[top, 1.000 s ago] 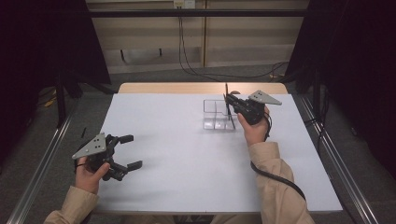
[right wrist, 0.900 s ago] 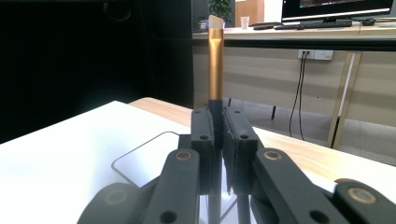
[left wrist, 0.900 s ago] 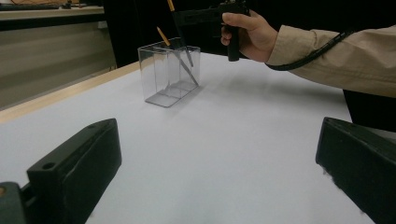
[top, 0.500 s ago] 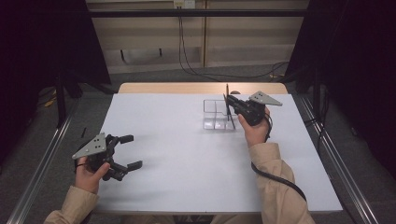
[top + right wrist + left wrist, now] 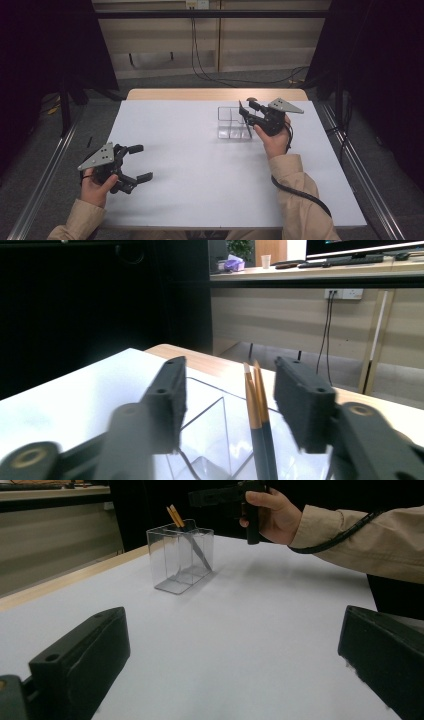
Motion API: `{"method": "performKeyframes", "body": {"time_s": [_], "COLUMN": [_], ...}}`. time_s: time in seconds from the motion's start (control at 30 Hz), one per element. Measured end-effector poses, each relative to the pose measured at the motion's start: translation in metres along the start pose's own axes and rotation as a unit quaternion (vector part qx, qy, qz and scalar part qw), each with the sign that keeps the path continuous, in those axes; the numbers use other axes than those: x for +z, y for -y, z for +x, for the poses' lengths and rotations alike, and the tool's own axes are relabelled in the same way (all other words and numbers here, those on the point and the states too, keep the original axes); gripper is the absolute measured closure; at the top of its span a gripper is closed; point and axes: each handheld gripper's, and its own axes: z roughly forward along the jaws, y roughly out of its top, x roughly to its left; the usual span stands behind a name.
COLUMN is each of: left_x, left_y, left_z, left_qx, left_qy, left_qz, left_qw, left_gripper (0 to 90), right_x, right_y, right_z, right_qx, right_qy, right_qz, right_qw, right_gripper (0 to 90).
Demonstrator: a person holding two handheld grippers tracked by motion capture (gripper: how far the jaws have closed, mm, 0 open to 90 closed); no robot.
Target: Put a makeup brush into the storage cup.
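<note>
Right gripper has just sprung half-open, both pencils loose between its jaws inside the clear organizer; next, withdraw upward.

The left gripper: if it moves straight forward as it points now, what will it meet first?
Probably the clear box holding pencils; the table between looks free, though depth is uncertain.

No text, label, brand, number or sign could be read anywhere in the pictures.
</note>
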Motion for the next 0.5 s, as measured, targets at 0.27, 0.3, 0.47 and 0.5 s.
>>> {"method": "performKeyframes", "body": {"time_s": [0.27,0.3,0.47,0.5], "left_x": [0.0001,0.0002,0.0005,0.0006], "left_y": [-0.0001,-0.0002,-0.0004,-0.0004], "left_z": [0.0002,0.0001,-0.0002,-0.0001], "left_qx": [0.000,0.000,-0.001,-0.001], "left_qy": [-0.001,0.000,0.000,0.000], "left_qz": [0.000,-0.001,-0.001,-0.001], "left_qw": [1.0000,1.0000,1.0000,1.0000], "left_gripper": [0.1,0.1,0.1,0.1], "right_x": [-0.0028,-0.0032,-0.0064,-0.0069], "right_y": [-0.0012,-0.0017,-0.0036,-0.0037], "right_z": [0.0004,0.0007,0.0009,0.0009], "right_qx": [-0.009,-0.010,-0.013,-0.014], "right_qy": [-0.008,-0.008,-0.006,-0.007], "right_qz": [0.002,0.002,0.000,0.001], "right_qw": [0.9999,0.9999,0.9999,0.9999], "right_gripper": [32.2,31.4,26.3,26.2]}}
